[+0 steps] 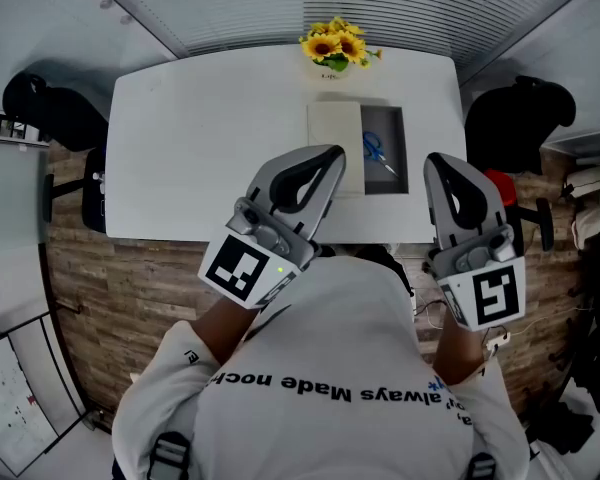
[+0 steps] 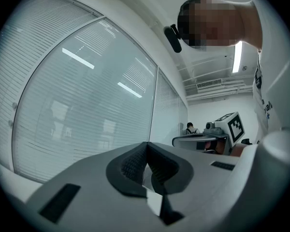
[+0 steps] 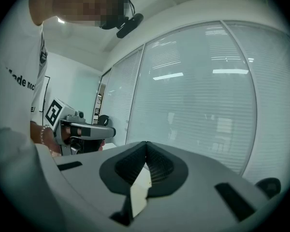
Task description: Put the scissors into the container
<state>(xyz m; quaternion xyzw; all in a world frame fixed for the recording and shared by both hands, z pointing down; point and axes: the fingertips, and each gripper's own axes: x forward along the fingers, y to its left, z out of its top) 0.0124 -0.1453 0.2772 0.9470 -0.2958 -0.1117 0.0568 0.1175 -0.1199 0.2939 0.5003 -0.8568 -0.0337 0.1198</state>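
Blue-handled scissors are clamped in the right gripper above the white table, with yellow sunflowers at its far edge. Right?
Not quite. The right gripper view shows the right gripper shut on nothing; in the head view the blue-handled scissors lie in the dark grey rectangular container. The white table and yellow sunflowers at its far edge are as stated.

A white rectangular table (image 1: 210, 138) stood on a brown wood-plank floor (image 1: 110, 288), with 2 black office chairs (image 1: 50, 108), 1 at each end. Glass partition walls with horizontal blinds (image 2: 87, 95) enclosed the room. A ceiling strip light (image 2: 238, 57) was lit.
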